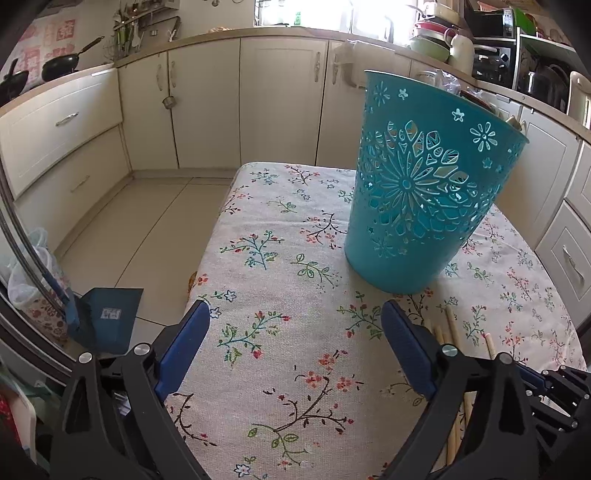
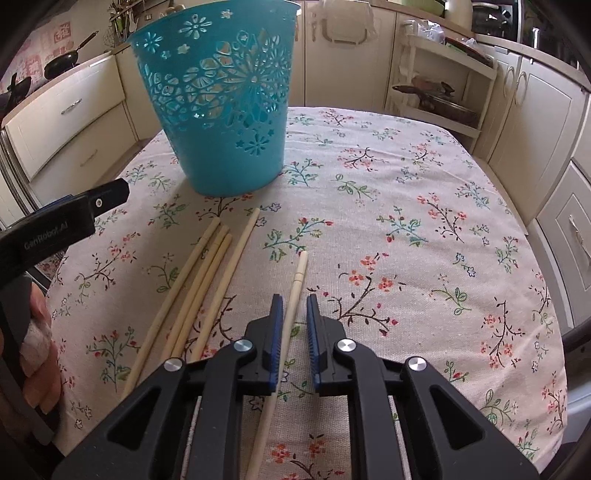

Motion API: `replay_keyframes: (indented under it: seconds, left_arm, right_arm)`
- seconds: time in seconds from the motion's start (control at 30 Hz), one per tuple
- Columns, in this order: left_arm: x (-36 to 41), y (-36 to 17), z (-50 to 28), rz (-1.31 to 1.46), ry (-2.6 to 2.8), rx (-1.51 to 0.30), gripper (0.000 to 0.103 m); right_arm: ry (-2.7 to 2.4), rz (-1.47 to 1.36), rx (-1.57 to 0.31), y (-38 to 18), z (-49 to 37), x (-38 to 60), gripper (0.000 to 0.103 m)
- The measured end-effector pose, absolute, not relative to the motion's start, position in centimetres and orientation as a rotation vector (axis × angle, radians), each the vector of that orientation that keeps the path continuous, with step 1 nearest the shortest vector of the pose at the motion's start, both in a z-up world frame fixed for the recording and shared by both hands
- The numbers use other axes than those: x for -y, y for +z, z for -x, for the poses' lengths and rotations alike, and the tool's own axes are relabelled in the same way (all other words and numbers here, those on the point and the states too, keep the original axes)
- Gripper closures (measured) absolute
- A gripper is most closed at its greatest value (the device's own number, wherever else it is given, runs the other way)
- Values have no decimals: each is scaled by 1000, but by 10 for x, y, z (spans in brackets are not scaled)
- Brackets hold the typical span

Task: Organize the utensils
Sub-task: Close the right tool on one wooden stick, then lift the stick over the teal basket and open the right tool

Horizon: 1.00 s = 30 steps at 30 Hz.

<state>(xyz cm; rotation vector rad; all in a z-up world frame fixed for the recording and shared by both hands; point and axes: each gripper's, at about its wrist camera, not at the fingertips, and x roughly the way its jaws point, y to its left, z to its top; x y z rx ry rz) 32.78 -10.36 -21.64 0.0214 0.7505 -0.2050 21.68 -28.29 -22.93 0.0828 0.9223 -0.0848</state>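
Right hand-held gripper (image 2: 294,308) narrowly apart astride chopstick (image 2: 295,291); left (image 1: 295,317) wide apart, "GenRobot.AI", perhaps.

Daylight, bright overall. Source: window (image 1: 325,18) at far counter, blown out to white glare in left view. Bin (image 2: 221,99) backlit; light shows through its cutouts, short shadow falls toward camera on tabletop (image 2: 406,229). Strong fisheye bending and dark vignette at corners in both views. Focus sharp; no motion blur.
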Motion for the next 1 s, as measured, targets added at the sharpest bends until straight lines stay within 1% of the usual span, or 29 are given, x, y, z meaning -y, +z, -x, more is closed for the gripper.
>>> replay_keyframes:
  seconds: [0.03, 0.1, 0.37, 0.57, 0.77, 1.0]
  left_arm:
    - [104, -217, -328, -21, -201, -753, 12]
    - [104, -217, -328, -21, -198, -756, 12]
    - [102, -219, -330, -17, -197, -767, 11]
    - [101, -220, -331, -12, -195, -770, 11]
    - [102, -221, -331, -14, -195, -773, 11]
    - [102, -222, -331, -16, -193, -775, 10]
  right_arm:
    - [-79, -97, -923, -229, -216, 285, 95]
    - [-63, -142, -930, -228, -215, 290, 97]
    - [32, -344, -866, -198, -205, 302, 97]
    - [118, -452, -740, -150, -204, 311, 97]
    - [174, -502, -630, -107, -211, 315, 97]
    - [191, -513, -460, -46, -247, 314, 97]
